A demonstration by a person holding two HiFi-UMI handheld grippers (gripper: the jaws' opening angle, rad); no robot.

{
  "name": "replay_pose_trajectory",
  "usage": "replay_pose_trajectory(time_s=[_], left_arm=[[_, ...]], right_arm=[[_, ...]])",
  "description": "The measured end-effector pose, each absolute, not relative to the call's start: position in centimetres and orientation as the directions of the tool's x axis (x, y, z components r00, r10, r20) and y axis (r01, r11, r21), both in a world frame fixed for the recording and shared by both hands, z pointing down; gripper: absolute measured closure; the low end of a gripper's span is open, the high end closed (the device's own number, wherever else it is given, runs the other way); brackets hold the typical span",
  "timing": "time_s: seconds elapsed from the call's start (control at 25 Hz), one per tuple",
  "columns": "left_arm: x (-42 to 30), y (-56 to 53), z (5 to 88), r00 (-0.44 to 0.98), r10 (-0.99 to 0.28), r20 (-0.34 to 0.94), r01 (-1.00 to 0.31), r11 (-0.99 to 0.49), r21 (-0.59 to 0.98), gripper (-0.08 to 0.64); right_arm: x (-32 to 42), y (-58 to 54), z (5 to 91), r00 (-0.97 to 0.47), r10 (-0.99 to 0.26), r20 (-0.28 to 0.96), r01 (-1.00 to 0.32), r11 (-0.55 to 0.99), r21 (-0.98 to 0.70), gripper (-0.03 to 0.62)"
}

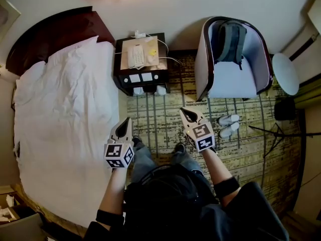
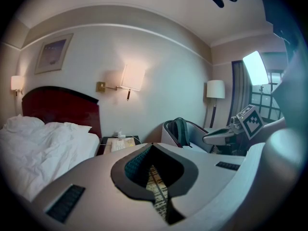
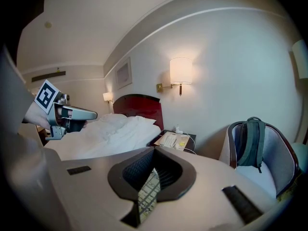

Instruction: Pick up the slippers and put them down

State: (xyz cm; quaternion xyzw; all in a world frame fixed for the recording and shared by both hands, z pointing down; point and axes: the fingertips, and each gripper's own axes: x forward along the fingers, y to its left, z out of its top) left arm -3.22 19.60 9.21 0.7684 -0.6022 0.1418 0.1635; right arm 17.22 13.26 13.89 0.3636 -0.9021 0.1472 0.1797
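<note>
I see both grippers mid-frame over the carpet (image 1: 160, 122). Left gripper (image 1: 123, 128) is clenched on nothing, right gripper (image 1: 189, 116) likewise. Slippers (image 1: 228, 125) lie paired right of centre, below the armchair (image 1: 233, 79), apart from both grippers.

bed (image 1: 60, 114) left, nightstand (image 1: 141, 64) between it and armchair (image 1: 233, 79); backpack (image 1: 230, 41) in armchair, slippers (image 1: 228, 119) on carpet (image 1: 160, 127) before it

Left gripper (image 2: 152, 146), jaws together, before bed (image 2: 43, 138), nightstand (image 2: 104, 143) and armchair (image 2: 197, 135).
</note>
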Motion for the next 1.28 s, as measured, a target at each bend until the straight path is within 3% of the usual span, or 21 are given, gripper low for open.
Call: replay_pose_trajectory(time_s=[0.88, 1.28], left_arm=[[-16.4, 8.7, 11.8, 0.436, -0.789, 0.432, -0.894, -0.434, 0.11, 0.558], [-18.0, 6.2, 15.1, 0.471, -0.76, 0.448, -0.866, -0.495, 0.07, 0.558]], right_arm=[[2.5, 6.3, 15.2, -0.543, -0.688, 0.481, -0.82, 0.557, -0.128, 0.588], [-0.8, 3.8, 20.3, -0.537, -0.671, 0.512, -0.83, 0.527, -0.181, 0.586]])
